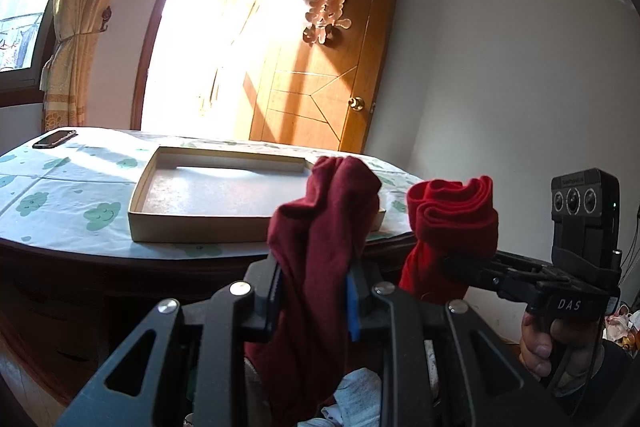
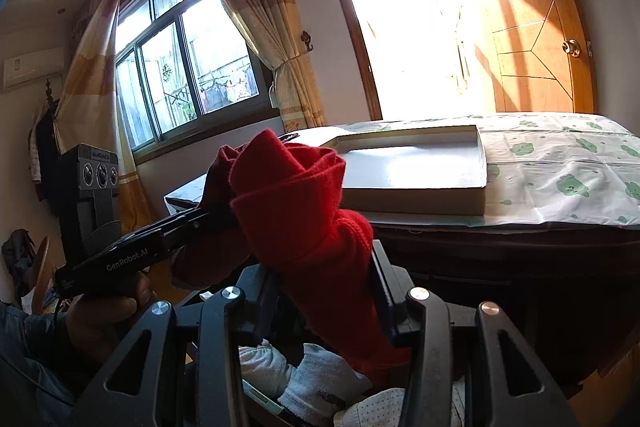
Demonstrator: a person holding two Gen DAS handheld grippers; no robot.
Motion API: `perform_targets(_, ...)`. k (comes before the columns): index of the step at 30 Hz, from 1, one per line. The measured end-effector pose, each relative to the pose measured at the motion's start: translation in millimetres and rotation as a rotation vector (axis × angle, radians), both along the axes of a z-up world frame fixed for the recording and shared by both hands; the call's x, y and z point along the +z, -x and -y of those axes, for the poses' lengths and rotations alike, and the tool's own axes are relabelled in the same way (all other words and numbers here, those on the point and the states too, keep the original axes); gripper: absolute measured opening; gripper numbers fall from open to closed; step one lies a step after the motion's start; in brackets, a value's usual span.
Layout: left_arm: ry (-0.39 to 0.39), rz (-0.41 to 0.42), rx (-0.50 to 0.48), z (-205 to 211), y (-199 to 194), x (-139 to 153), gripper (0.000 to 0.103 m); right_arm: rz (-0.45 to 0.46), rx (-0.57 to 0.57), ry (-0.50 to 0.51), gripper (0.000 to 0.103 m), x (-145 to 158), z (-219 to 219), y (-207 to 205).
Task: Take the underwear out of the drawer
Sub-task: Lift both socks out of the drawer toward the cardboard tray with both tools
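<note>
- The left gripper (image 1: 314,291) has its jaws clamped on a dark maroon garment (image 1: 320,247), which bunches above the jaws and hangs down below them.
- The right gripper (image 2: 326,291) has its jaws clamped on a brighter red garment (image 2: 296,195), rolled into folds at the top.
- The two garments are held up side by side, close together, both raised above the drawer (image 2: 256,391) and in front of the surface's edge.
- Below the jaws, pale grey and white clothes (image 2: 316,383) lie bundled in the open drawer.
- From the left wrist view, the right gripper reaches in from the right, a hand (image 1: 540,343) wrapped round its handle.
- Behind the garments, a shallow cardboard box lid (image 1: 160,215) sits on the surface (image 1: 60,195), which wears a white cover printed with green shapes.
- A dark phone (image 1: 54,139) lies near the surface's far left corner.
- Beyond stands an open wooden door (image 1: 332,67) with sun pouring through, and a curtained window (image 2: 180,67) to the left.
</note>
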State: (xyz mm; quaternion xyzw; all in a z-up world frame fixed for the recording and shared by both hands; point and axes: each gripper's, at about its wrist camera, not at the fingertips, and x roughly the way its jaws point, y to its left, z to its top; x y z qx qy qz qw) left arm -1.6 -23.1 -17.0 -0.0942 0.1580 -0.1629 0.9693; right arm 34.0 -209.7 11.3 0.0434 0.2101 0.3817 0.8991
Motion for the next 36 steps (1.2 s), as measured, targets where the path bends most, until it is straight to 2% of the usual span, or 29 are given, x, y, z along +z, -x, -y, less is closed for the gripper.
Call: perform_targets(36, -0.017, 0.019, 0.012, 8.0, -25.3, 28.4, 0.023, 0.025, -0.008, -0.02, 0.044, 20.3, 1.9, -15.4)
